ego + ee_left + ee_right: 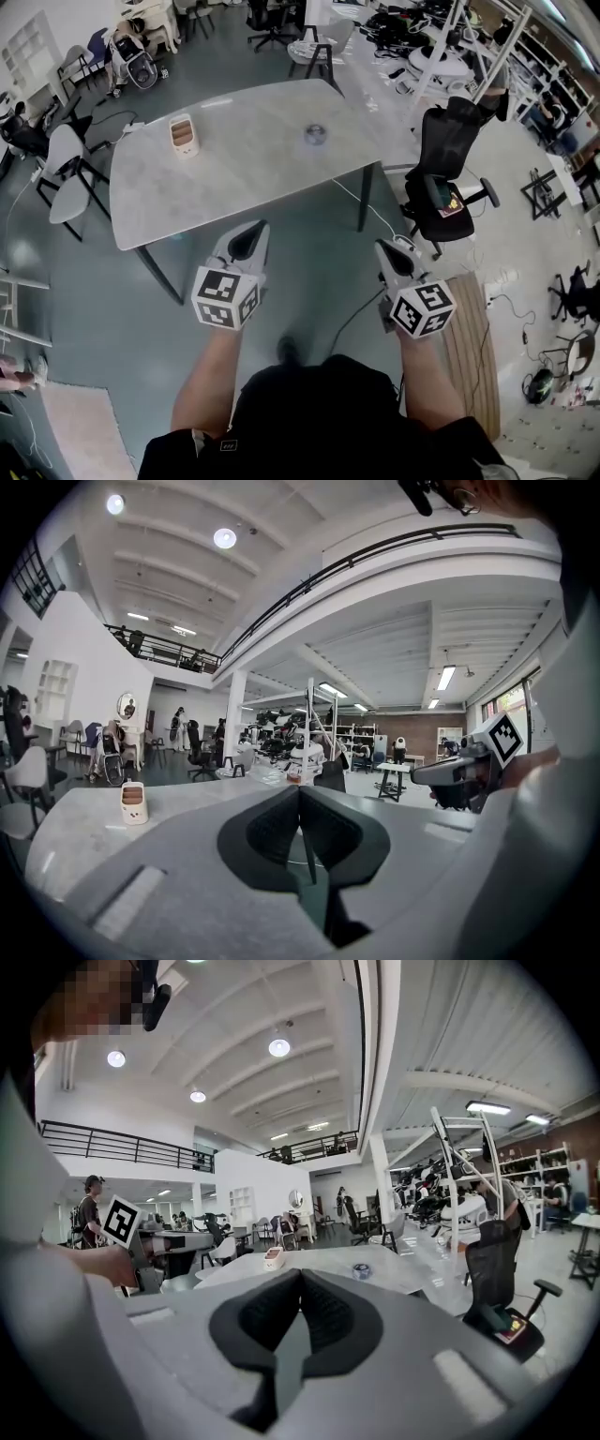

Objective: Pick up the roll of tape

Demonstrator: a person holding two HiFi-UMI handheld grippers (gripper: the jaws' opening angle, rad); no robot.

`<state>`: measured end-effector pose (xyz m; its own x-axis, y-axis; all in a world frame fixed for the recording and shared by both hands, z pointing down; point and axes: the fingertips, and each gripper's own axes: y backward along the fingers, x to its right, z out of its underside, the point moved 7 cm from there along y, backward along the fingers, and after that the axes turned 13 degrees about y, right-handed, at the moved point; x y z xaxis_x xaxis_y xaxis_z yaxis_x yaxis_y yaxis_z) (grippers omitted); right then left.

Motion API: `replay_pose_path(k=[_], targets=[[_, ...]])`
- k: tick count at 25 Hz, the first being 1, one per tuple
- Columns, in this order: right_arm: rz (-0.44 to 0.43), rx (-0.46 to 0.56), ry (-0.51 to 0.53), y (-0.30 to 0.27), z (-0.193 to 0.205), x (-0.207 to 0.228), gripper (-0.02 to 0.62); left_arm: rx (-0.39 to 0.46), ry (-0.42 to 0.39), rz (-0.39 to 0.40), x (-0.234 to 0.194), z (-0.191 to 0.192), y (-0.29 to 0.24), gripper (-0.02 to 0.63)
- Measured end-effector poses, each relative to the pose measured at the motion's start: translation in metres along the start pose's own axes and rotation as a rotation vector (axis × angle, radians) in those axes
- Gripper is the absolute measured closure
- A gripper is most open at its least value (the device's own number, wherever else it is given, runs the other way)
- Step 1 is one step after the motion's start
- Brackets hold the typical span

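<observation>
The roll of tape (316, 135) is a small blue-grey ring lying on the far right part of the grey marble table (234, 178). In the right gripper view the tape (361, 1270) sits on the tabletop, just right of the jaw tips and well ahead of them. My left gripper (253, 230) and right gripper (388, 247) are held side by side over the floor, short of the table's near edge. Both point toward the table. The left gripper (300, 790) has its jaws shut with nothing in them, and so does the right gripper (300, 1274).
A white holder box (182, 136) stands on the table's far left. A black office chair (446, 169) is to the right of the table, a white chair (66, 173) to its left. A wooden board (469, 347) lies on the floor at my right.
</observation>
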<state>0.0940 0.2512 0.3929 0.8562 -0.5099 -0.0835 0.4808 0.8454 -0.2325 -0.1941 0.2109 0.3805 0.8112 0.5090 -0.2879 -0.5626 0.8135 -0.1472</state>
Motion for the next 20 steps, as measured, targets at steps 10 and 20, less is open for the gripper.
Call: replay_pose_path(k=[10,20], targets=[[0.006,-0.024,-0.021,-0.039,-0.008,0.015,0.592,-0.026,0.017,0.014,-0.030,-0.014,-0.031,0.603],[-0.036,-0.025,-0.081,-0.102,0.016,0.061,0.592,-0.071,-0.014,-0.035,-0.055,-0.011,-0.086,0.603]])
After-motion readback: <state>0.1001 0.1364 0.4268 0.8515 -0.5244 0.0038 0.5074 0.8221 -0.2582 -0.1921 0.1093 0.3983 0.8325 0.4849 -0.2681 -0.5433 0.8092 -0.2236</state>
